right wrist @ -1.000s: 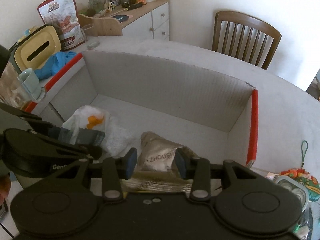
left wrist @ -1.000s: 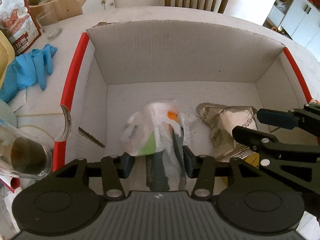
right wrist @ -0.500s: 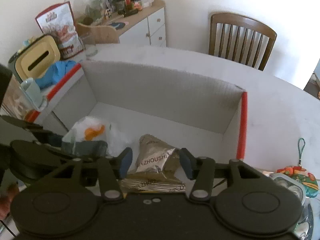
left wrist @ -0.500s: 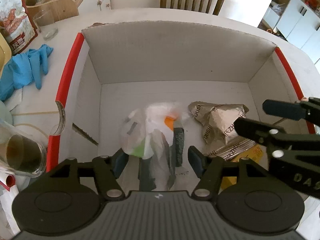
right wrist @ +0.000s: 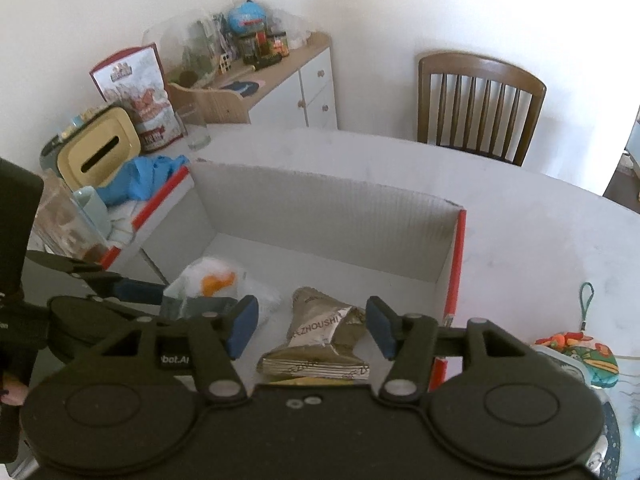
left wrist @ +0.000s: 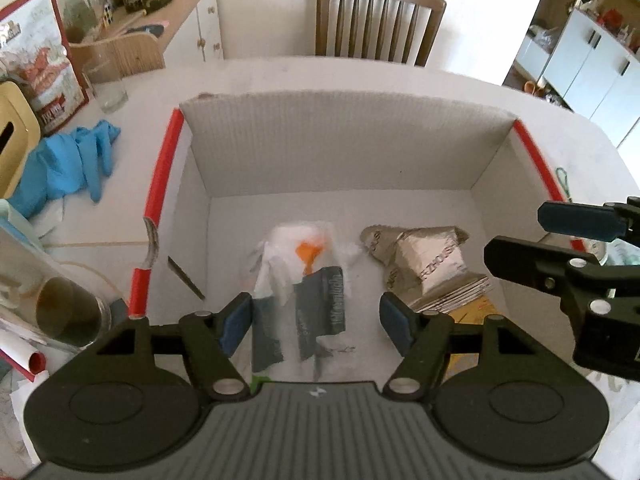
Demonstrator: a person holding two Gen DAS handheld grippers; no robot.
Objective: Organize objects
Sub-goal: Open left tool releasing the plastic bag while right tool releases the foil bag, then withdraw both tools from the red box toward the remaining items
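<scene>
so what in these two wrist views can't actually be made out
- Yellow packet under the crumpled silver foil snack bag: left wrist view, mostly covered by the bag and the gripper finger.
- Contents of the white plastic bag: only an orange patch shows; folds and blur hide the rest.
- Near wall of the red-edged white cardboard box: both views, behind the gripper bodies.

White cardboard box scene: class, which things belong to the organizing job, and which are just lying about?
Job:
white cardboard box with red edges
clear plastic bag with orange and grey contents
crumpled silver foil packet

Lying about:
blue rubber gloves
empty clear drinking glass
yellow tissue box
brown wooden chair
</scene>
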